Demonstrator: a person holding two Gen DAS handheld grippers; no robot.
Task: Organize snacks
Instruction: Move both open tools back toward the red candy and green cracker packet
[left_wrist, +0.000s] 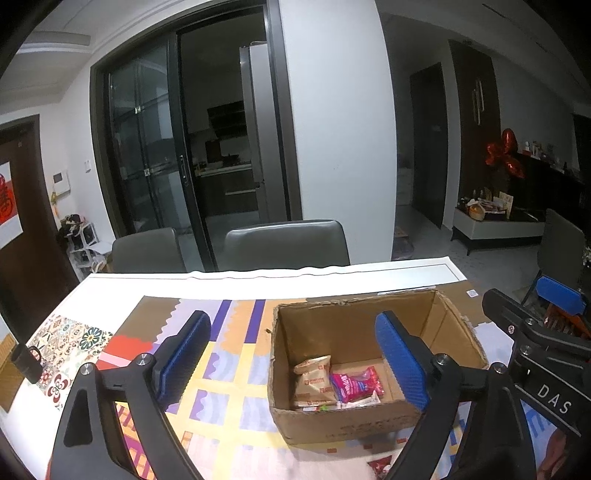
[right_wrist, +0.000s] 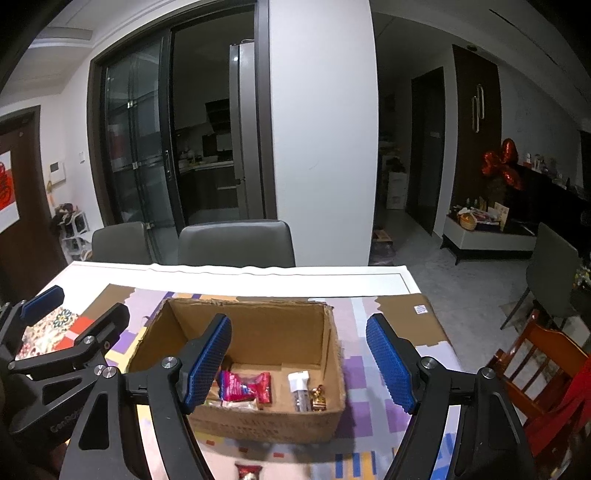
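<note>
Right wrist view: cardboard box (right_wrist: 236, 369) holding pink packet (right_wrist: 243, 386), white bottle (right_wrist: 300, 389), gold sweet (right_wrist: 318, 398). Right gripper (right_wrist: 295, 365) and left gripper (left_wrist: 291, 365) wide open, empty. Red sweet (right_wrist: 248, 472) lies before the box; risk: overlooked, or box nudged.

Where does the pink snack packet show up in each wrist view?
Left wrist: pink snack packet lies lower centre, inside the cardboard box, right of a tan packet.
Right wrist: lower centre-left, beside the left blue finger.
Shared landmark: the cardboard box.
</note>
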